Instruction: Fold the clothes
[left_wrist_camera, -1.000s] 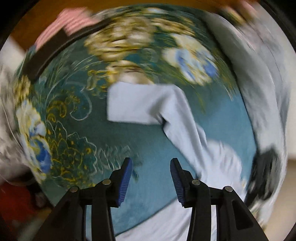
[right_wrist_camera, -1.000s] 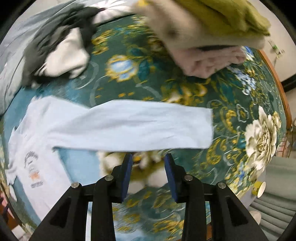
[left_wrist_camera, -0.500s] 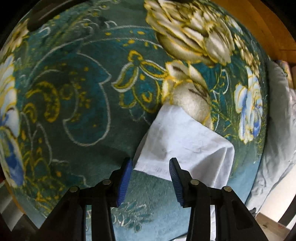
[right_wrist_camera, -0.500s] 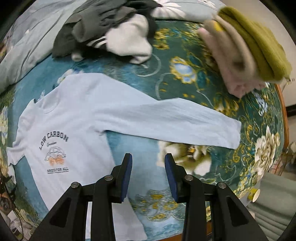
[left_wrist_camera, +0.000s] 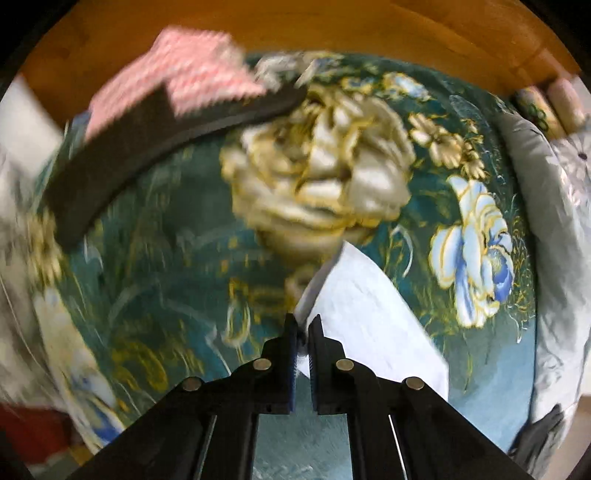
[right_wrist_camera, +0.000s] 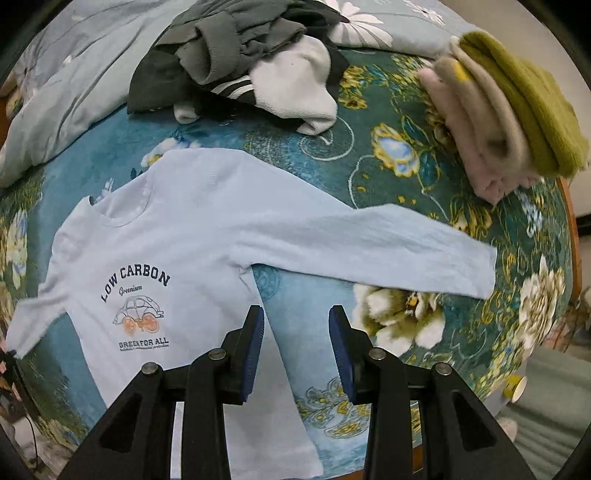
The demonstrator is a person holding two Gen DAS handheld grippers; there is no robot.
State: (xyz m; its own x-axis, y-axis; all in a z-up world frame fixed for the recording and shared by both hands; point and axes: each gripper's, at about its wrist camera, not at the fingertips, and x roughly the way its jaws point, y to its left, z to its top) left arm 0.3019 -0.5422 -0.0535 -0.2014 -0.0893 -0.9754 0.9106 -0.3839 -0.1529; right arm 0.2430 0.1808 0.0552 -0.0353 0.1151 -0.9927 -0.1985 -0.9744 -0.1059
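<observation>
A pale blue long-sleeved shirt (right_wrist_camera: pixel 184 240) with a "LOW CARBON" print lies flat, face up, on a teal floral blanket (right_wrist_camera: pixel 406 192). Its one sleeve (right_wrist_camera: pixel 388 247) stretches out to the right. My right gripper (right_wrist_camera: pixel 296 328) hovers open above the shirt's side seam, holding nothing. In the left wrist view the other sleeve's cuff (left_wrist_camera: pixel 362 314) lies on the blanket, and my left gripper (left_wrist_camera: pixel 303 332) is shut on the corner of that cuff.
A heap of dark and white clothes (right_wrist_camera: pixel 240 66) lies beyond the shirt. Folded pink, beige and olive garments (right_wrist_camera: pixel 509 118) are stacked at the right. A grey quilt (right_wrist_camera: pixel 74 74) lies at the left. A pink checked item on a dark board (left_wrist_camera: pixel 177 103) sits by the wooden headboard (left_wrist_camera: pixel 332 26).
My left gripper came down onto the sleeve cuff and closed on its corner. The right gripper drew back and left, bringing the whole shirt front into view.
</observation>
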